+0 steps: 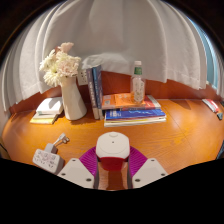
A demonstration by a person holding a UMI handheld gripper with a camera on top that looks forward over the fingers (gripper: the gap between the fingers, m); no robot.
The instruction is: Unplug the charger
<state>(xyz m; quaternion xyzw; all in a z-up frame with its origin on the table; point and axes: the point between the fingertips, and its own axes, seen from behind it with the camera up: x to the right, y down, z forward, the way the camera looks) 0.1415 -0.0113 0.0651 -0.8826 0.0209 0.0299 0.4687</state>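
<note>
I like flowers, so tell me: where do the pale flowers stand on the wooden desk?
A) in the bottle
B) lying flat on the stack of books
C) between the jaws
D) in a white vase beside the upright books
D: the pale cream flowers stand in a tall white vase just beside the upright blue-spined books, far beyond the gripper, whose jaws hold a white and red charger.

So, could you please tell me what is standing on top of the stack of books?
A small bottle stands upright on the stack of books at its back edge. The cover under the bottle is hidden. The gripper holds a white-and-red object between its fingers.
</note>
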